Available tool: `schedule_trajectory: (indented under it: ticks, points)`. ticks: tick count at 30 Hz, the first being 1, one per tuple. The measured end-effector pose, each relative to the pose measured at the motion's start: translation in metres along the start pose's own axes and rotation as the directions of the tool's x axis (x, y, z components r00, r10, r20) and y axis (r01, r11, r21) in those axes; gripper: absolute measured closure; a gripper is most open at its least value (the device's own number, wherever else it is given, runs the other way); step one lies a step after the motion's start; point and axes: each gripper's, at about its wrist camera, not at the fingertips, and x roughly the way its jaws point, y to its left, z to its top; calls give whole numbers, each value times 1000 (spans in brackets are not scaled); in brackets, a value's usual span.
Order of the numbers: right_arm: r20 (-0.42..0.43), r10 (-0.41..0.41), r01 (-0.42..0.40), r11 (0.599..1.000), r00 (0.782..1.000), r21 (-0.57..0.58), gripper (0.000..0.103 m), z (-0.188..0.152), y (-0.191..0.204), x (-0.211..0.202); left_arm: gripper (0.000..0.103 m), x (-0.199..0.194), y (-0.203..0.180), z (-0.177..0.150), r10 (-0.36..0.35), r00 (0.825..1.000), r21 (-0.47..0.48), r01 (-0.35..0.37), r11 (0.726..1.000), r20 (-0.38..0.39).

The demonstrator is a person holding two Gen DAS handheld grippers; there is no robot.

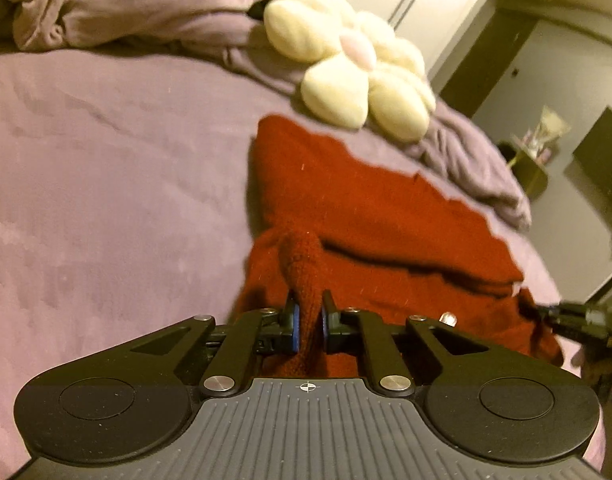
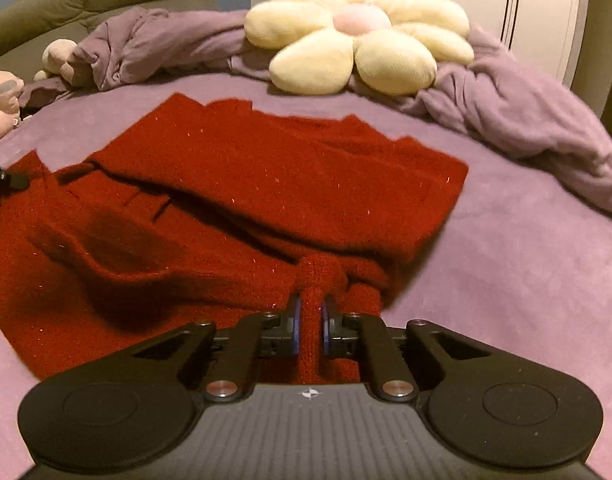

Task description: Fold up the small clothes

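Sweater [image 2: 242, 184]: red knit, lay spread on the purple bed [image 2: 525, 280], stretching ahead of both claws.
Left claw [image 1: 309, 316]: clamped on its near edge.
Right claw [image 2: 310, 320]: pinched a bunched fold.

Both views are lit dimly by warm yellowish indoor light; a green-yellow cast is seen on the wardrobe doors [image 2: 465, 8] and walls. Heavy fisheye bending is seen at the edges, where the bed [image 1: 106, 160] is curved. Soft blur is spread over the red knit garment [image 2: 266, 184] and the flower cushion [image 1: 345, 72], strongest in the left wrist view. Dark shadows are held in the garment's folds. No glare is noted.
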Motion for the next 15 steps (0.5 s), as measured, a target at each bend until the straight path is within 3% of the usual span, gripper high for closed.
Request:
schedule_trajectory:
  ticks: [3,6,9,11,12,14,15]
  points:
    - [11,14,-15,997,1000,72,94,-2,-9,-4,91,7,2,2,-16,999,-19,16,1000,-30]
    - [-56,35,-32,997,998,69,86,-9,-9,8,89,22,2,-2,-30,993,-3,30,1000,-113]
    - [-52,76,-72,995,996,76,75,-10,-10,10,73,28,-2,-6,-44,990,30,49,998,-136]
    - [-63,81,-76,994,995,79,74,-9,-11,15,71,30,-4,-7,-47,988,44,54,998,-149]
    - [-71,79,-73,994,994,84,74,-8,-11,18,71,33,-5,-7,-37,987,53,46,998,-159]
    - [-82,66,-59,995,994,82,81,-6,-7,21,86,36,-9,-7,-10,987,97,26,995,-161]
    - [-77,61,-56,996,995,66,94,-5,-3,21,91,36,-11,-8,10,988,120,9,993,-156]
